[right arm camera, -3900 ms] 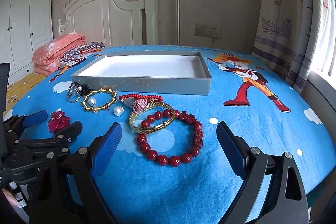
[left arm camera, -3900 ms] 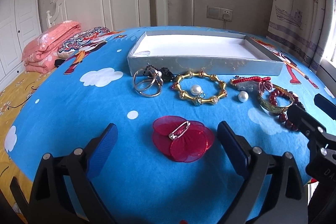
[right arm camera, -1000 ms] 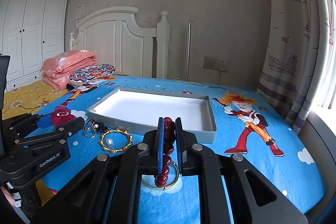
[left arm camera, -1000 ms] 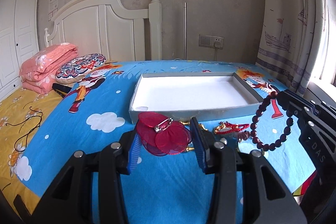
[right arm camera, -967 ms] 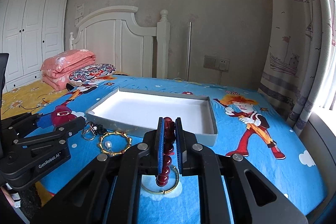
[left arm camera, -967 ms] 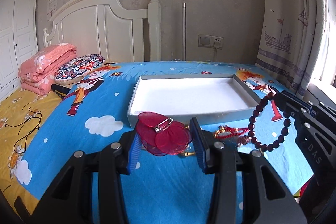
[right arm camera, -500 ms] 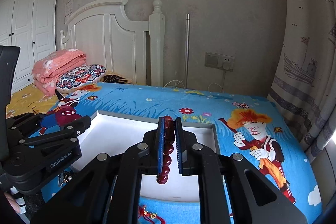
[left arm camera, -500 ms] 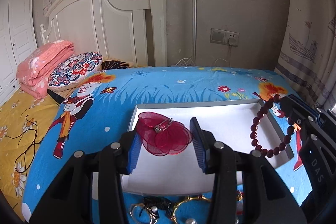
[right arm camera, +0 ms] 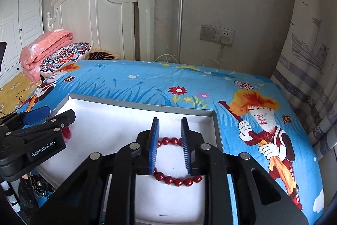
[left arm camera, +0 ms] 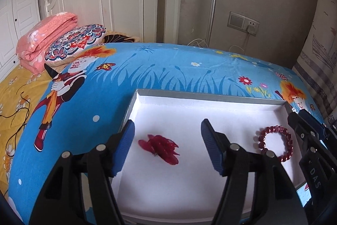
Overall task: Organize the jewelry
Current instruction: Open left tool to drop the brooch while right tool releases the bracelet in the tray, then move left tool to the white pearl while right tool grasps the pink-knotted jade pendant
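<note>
On a blue cartoon-print bedsheet (left arm camera: 147,69), 2 grippers, left gripper (left arm camera: 166,146) and right gripper (right arm camera: 169,143), are opening above a white shallow tray (left arm camera: 210,96), with a red petal brooch (left arm camera: 161,148) and a dark red bead bracelet (left arm camera: 276,146) lying free inside.

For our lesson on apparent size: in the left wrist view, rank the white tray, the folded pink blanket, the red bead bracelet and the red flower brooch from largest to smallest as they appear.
1. white tray
2. folded pink blanket
3. red flower brooch and red bead bracelet: these look much alike in extent, so I won't rank them. The blanket is farther away, so its real size is understated.

Both tongs, left tongs (left arm camera: 166,146) and right tongs (right arm camera: 169,146), are black plastic with ribbed blue pads and silver screws.
</note>
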Tool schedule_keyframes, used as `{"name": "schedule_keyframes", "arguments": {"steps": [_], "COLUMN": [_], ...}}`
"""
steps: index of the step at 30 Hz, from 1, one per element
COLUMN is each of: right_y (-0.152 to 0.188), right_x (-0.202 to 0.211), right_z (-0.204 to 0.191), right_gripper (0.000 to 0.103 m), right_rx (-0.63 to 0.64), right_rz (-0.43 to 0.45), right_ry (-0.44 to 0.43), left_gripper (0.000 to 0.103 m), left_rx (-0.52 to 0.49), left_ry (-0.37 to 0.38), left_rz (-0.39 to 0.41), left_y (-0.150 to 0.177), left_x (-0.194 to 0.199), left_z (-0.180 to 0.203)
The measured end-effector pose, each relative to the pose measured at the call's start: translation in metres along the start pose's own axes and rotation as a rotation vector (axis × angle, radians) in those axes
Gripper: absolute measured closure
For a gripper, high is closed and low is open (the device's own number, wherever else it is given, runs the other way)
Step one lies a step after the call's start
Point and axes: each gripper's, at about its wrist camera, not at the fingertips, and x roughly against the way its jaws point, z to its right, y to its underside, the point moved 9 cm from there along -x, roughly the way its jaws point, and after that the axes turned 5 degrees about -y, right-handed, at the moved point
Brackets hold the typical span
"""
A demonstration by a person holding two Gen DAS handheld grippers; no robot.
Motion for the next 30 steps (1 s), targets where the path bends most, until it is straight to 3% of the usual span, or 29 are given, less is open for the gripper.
{"name": "schedule_keyframes", "arguments": {"steps": [2,7,12,15,20,30], "right_y": [-0.001,0.001,0.016,0.039,0.078,0.130], "right_x": [0.003,0.016,0.053,0.074,0.099,0.108], "right_z": [-0.001,-0.002,-0.009,-0.016,-0.022,-0.037], "right_gripper": [0.056,0.056,0.056,0.056,0.056,0.056], "right_rx": [0.006,0.016,0.018,0.034,0.040,0.045], "right_rz": [0.015,0.018,0.038,0.034,0.035,-0.026], "right_ry": [0.003,-0.001,-0.032,-0.039,-0.045,-0.096], "left_gripper": [0.029,0.024,0.005,0.005,0.005,0.005], "left_rx": [0.017,0.007,0.003,0.003,0.011,-0.045], "left_ry": [0.002,-0.009,-0.012,-0.016,-0.001,-0.036], "left_rz": [-0.002,0.021,0.123,0.178,0.190,0.181], "left_y": [0.001,0.000,0.004,0.018,0.052,0.109], "left_x": [0.000,0.011,0.055,0.084,0.114,0.128], "left_z": [-0.003,-0.005,-0.014,-0.023,-0.033,-0.046]}}
